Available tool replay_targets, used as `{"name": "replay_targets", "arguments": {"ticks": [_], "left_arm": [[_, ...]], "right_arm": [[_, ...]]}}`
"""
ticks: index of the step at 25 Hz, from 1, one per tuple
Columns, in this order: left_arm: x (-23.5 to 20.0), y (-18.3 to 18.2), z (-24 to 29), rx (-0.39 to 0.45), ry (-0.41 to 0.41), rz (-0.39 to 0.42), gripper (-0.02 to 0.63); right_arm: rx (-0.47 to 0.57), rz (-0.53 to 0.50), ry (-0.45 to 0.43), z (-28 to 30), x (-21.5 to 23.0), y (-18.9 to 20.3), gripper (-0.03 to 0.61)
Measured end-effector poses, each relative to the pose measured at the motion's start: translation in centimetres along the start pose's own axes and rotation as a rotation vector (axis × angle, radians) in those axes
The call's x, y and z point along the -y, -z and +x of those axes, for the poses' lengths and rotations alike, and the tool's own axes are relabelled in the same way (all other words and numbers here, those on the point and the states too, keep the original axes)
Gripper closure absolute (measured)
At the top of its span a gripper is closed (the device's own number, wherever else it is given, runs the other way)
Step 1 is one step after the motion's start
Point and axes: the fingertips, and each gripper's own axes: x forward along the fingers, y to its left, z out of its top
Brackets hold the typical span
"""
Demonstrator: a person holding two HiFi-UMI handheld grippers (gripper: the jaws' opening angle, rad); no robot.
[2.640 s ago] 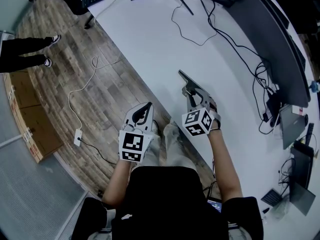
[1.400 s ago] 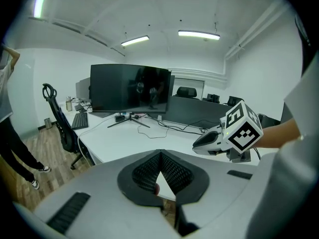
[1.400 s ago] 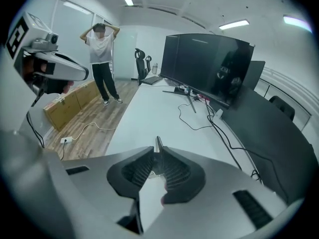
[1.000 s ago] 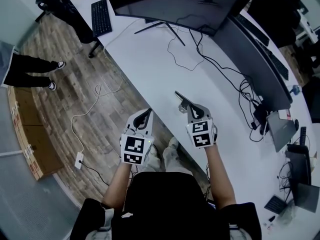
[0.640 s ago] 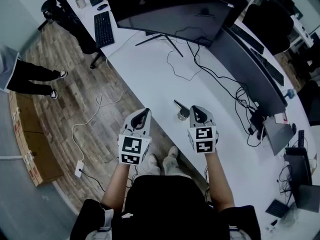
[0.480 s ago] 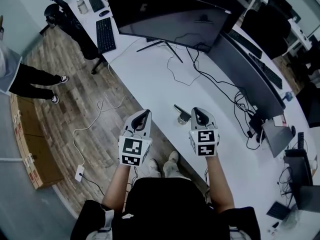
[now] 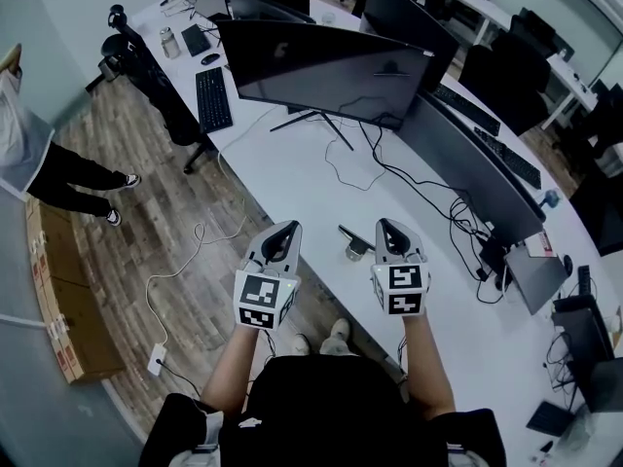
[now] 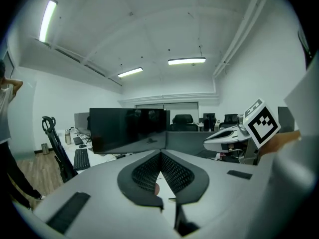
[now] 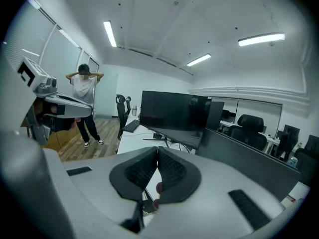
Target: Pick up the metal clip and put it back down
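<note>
One metal clip [image 7: 353,244]: dark arm, silvery base, on desk [image 7: 292,178].

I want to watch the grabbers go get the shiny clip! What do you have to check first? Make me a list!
1. Metal clip lying on the white desk: ok.
2. Room around the clip: ok, the desk is bare on every side of it.
3. Right gripper empty: ok, nothing is in its jaws.
4. Right gripper's jaws apart for a grab: not ok, they are shut.
5. Left gripper out of the way: ok, it is off to the clip's side, apart from it, shut and empty.
6. Which way the clip's handles lie: cannot tell, too small in the head view.
</note>
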Motion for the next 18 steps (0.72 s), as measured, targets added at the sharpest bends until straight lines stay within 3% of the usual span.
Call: {"name": "replay_targets", "arguments": {"ticks": [6,18], "left_arm": [[0.6,-2.8,-1.0,0.081,-0.015,0.098,0.604],[0.3,-6.7,-3.1,0.165,-0.060,0.110,0.604]], "right_arm": [[0.068,-0.007,0.027,-2.3,0.9,-2.8,0.554],[0.160,-0.007,0.036,-5.4,1.6,-5.8,0.554]]}}
